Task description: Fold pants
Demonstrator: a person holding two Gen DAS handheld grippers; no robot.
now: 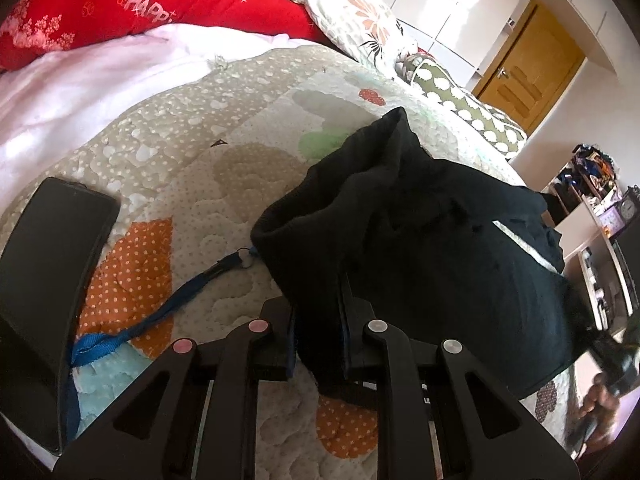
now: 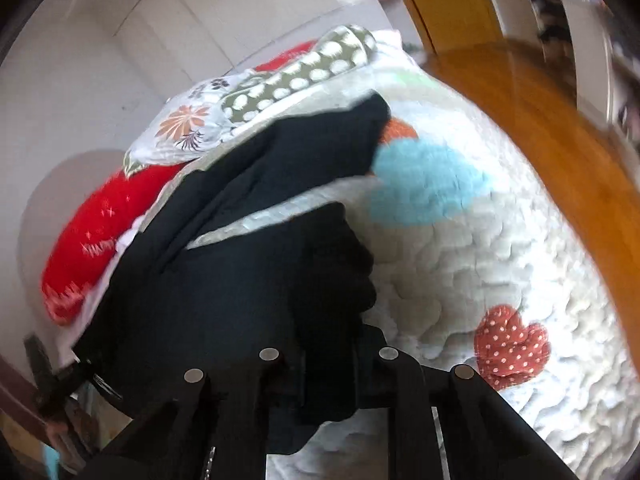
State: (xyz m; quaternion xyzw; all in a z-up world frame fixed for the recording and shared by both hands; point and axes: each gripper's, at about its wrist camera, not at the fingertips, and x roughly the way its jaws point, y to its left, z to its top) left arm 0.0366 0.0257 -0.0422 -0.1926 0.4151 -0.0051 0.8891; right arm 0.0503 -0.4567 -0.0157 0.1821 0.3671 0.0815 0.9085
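The black pants lie bunched on a quilted bedspread, one part folded up toward the pillows. My left gripper is shut on the near edge of the pants, with fabric pinched between its fingers. In the right wrist view the pants hang lifted above the bedspread. My right gripper is shut on another edge of them. The view is motion-blurred.
A black phone and a blue lanyard strap lie on the quilt to the left. A red pillow, floral pillow and white blanket sit at the head. The wooden floor is beyond the bed's edge.
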